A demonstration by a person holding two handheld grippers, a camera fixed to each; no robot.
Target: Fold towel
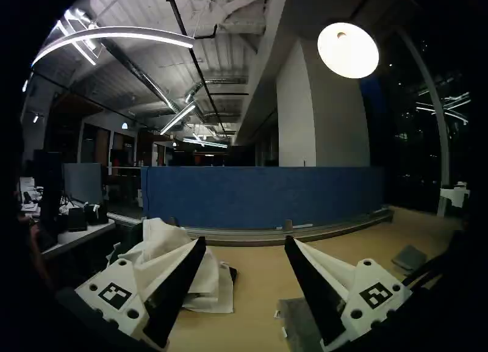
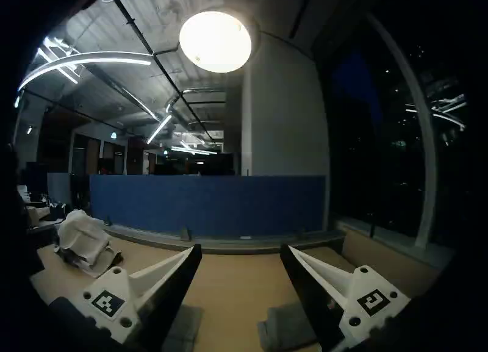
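Both sets of fingers (image 1: 341, 279) apart, clamping nothing: left gripper (image 1: 244, 238) and right gripper (image 2: 240, 247) held level above desk (image 1: 256, 291), probably poised for a first grab. Lying crumpled near desk edge on left gripper's side, partly behind its finger: white towel (image 1: 157, 235), not yet folded. Flat on desk under right gripper: grey cloth (image 2: 279, 327).

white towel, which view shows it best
The left gripper view: the white towel lies crumpled on the table close ahead and large, though a finger of the left hand-held gripper covers part of it. The right gripper view shows it whole, but small, far off to the left.
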